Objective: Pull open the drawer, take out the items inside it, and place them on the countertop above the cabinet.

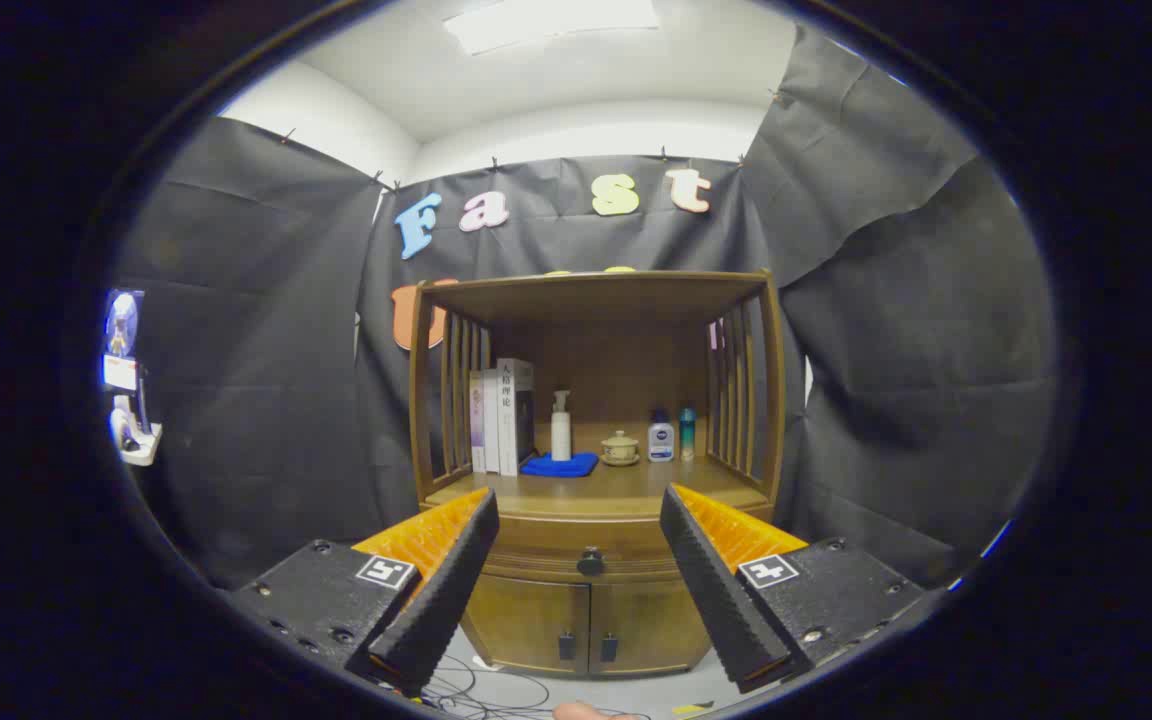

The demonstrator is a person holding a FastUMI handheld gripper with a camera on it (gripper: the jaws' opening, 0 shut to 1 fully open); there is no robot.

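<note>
The gripper [576, 520] fingers gape wide, empty; the round dark knob [590, 561] of the closed brown wooden drawer [576, 545] lies straight ahead between them, below the surface [596, 490]

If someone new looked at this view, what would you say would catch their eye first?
Probably the wooden cabinet straight ahead, its drawer shut with a dark drawer knob seen between the open gripper fingers. On the countertop above sit upright books, a white pump bottle on a blue cloth, a small lidded cup and two little bottles.
</note>
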